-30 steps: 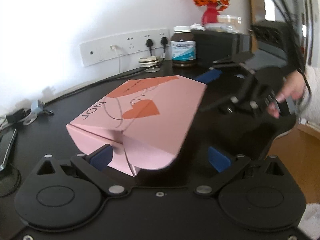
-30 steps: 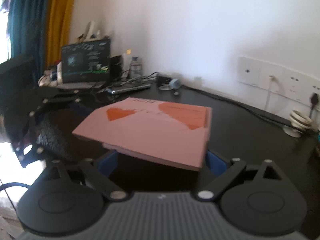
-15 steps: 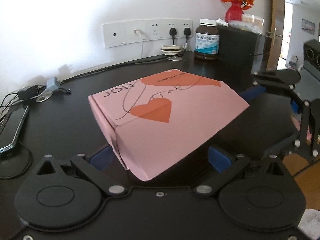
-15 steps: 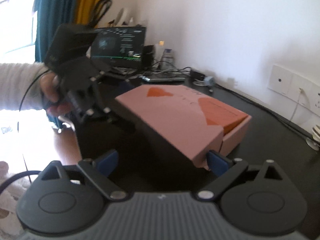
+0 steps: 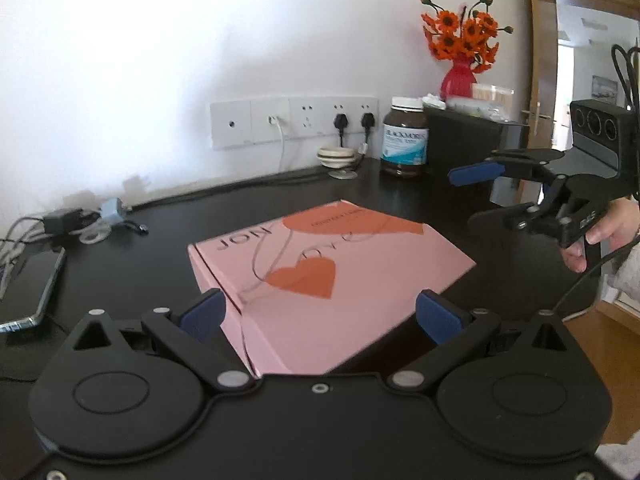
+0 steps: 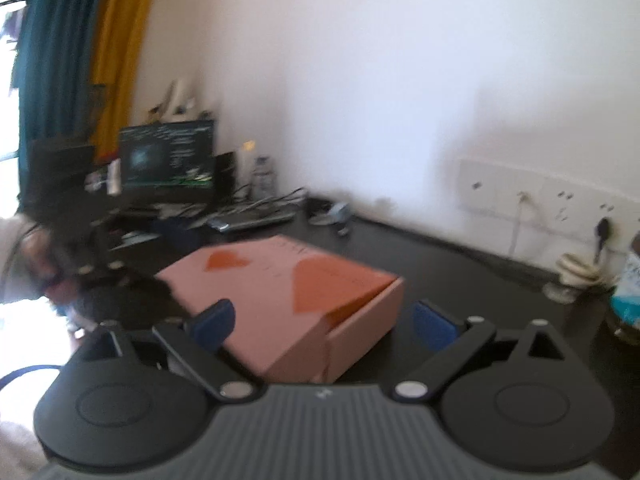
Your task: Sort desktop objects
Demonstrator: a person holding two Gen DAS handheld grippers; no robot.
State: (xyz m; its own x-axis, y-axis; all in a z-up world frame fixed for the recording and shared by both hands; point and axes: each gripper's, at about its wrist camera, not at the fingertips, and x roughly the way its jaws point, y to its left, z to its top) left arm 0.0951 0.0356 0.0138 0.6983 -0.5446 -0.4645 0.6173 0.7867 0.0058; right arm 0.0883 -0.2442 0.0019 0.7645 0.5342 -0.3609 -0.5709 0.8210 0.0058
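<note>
Box (image 5: 320,264) lowered, both fingers (image 5: 202,314) wide apart.

The right wrist view is motion-blurred throughout. The left gripper (image 6: 132,264) and the hand (image 6: 48,276) holding it smear at the desk's (image 6: 460,280) left edge. The pink box's (image 6: 288,296) lid print is unreadable. The jar (image 6: 628,292) is cut off by the frame's right edge.

In the left wrist view, the pink box's near corner is hidden behind the left gripper's body.

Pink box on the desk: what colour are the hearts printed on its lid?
Orange-red hearts on the pink box, clearest in the left wrist view.
</note>
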